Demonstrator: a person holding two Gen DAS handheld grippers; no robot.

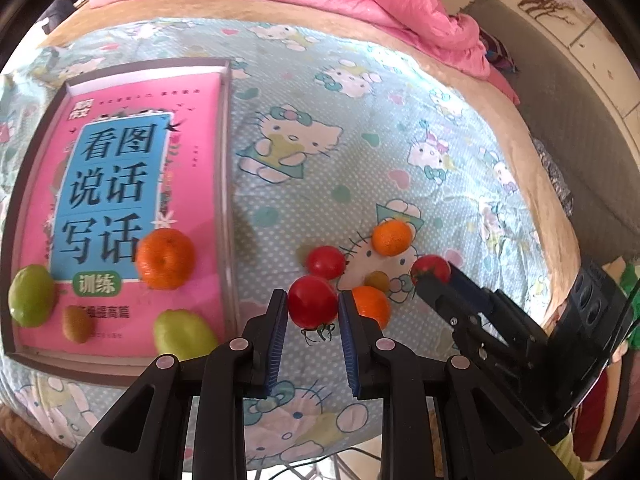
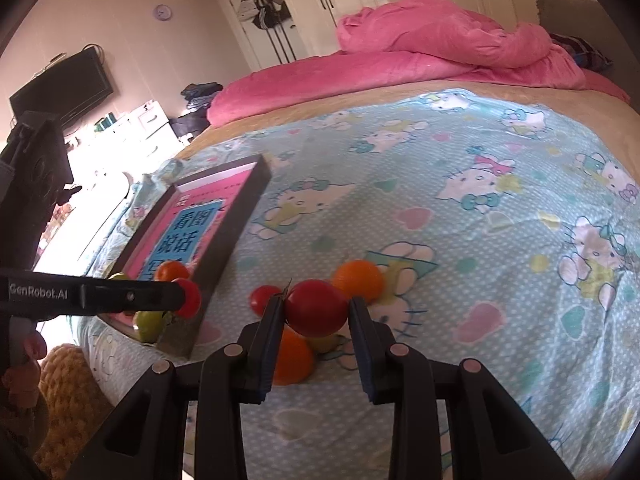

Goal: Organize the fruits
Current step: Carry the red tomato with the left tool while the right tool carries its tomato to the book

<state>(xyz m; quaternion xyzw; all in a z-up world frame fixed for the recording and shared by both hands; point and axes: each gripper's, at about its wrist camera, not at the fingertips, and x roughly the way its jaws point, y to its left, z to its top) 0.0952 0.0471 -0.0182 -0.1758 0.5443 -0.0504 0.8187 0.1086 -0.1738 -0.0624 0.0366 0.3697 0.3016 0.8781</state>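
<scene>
Both your tongs grip a tomato each over the bed.
Left tongs (image 1: 313, 306) clamp one tomato (image 1: 312, 306), right tongs (image 2: 316, 308) another (image 2: 316, 307); tray (image 1: 226, 184) holds one orange (image 1: 165, 258), two green fruits, one kiwi.

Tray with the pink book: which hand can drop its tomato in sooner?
Left. The left gripper holds the left tomato right beside the tray wall; the right gripper holds the right tomato farther off.
</scene>
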